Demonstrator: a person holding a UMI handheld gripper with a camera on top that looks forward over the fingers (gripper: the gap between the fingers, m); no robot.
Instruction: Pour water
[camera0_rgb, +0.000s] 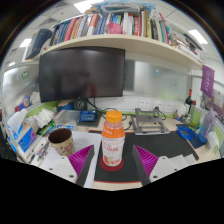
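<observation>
The gripper (113, 158) holds its fingers wide apart, gripping nothing. A clear plastic bottle with an orange cap and orange-and-white label (112, 140) stands upright on the white desk (72, 168), between the two purple pads (146, 157) with open gaps at either side. A brown round cup (60, 139) sits near the left finger, leaving little room there. A dark mat (172, 146) lies to the right. Beyond stands a black monitor (82, 73) under a bookshelf (120, 42).
</observation>
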